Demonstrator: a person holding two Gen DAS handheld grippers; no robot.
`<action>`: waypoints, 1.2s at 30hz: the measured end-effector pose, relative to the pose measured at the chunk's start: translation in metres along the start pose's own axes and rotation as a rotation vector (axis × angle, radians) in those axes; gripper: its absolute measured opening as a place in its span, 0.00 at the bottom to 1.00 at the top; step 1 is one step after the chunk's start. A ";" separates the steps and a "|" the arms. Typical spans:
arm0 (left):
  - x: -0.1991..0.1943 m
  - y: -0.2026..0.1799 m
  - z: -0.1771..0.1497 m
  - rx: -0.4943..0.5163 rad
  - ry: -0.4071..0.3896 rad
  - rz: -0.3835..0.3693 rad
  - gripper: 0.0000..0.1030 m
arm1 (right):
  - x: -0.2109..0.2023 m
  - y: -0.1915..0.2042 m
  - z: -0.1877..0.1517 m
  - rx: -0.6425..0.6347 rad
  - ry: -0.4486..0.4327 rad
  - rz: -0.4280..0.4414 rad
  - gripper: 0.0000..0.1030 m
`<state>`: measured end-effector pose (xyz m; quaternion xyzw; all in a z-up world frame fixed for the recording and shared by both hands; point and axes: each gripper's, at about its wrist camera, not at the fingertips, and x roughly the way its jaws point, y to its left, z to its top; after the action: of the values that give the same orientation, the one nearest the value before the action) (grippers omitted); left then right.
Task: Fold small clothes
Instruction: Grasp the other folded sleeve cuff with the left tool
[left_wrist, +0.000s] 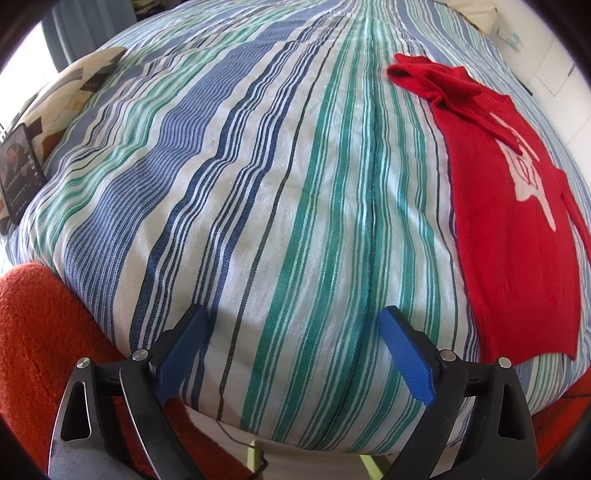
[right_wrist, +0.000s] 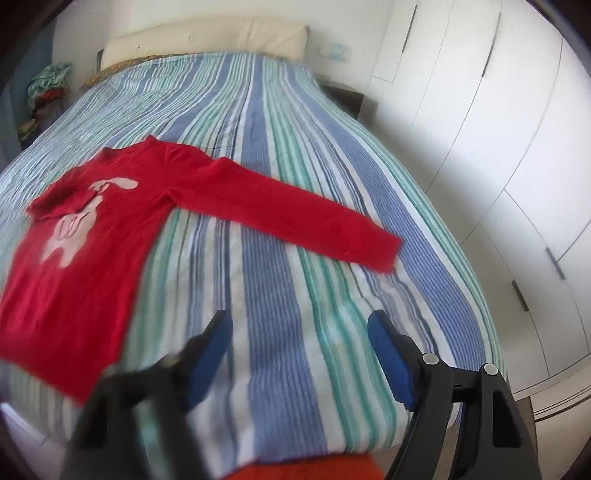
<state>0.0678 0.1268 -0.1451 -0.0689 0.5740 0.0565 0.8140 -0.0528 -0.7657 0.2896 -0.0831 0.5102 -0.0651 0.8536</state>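
A small red sweater (right_wrist: 85, 236) with a pale pink animal print lies face up on the striped bedspread (right_wrist: 295, 229). One sleeve is folded across its chest; the other sleeve (right_wrist: 295, 218) stretches out flat to the right. In the left wrist view the same sweater (left_wrist: 517, 206) lies at the right, well clear of my left gripper (left_wrist: 293, 321), which hovers open over bare stripes near the bed's front edge. My right gripper (right_wrist: 301, 325) is open with nothing between its blue pads, above the bedspread to the right of the sweater's hem and in front of the outstretched sleeve.
A patterned cushion (left_wrist: 70, 96) and a dark tablet (left_wrist: 20, 170) rest at the bed's left side. An orange-red rug (left_wrist: 40, 350) lies below the front edge. White wardrobe doors (right_wrist: 498, 147) stand along the right. A cream headboard (right_wrist: 207, 40) is at the far end.
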 end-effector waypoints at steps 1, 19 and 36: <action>0.000 0.000 0.000 -0.001 -0.002 -0.003 0.92 | -0.008 0.006 -0.007 0.002 -0.012 0.008 0.73; -0.055 -0.183 0.130 0.473 -0.182 -0.296 0.90 | -0.048 0.017 -0.030 -0.037 -0.191 0.056 0.84; 0.066 -0.309 0.164 0.888 -0.005 -0.195 0.50 | -0.046 0.008 -0.030 -0.003 -0.188 0.054 0.84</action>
<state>0.2950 -0.1469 -0.1378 0.2332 0.5315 -0.2721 0.7675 -0.1008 -0.7511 0.3138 -0.0764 0.4300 -0.0330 0.8990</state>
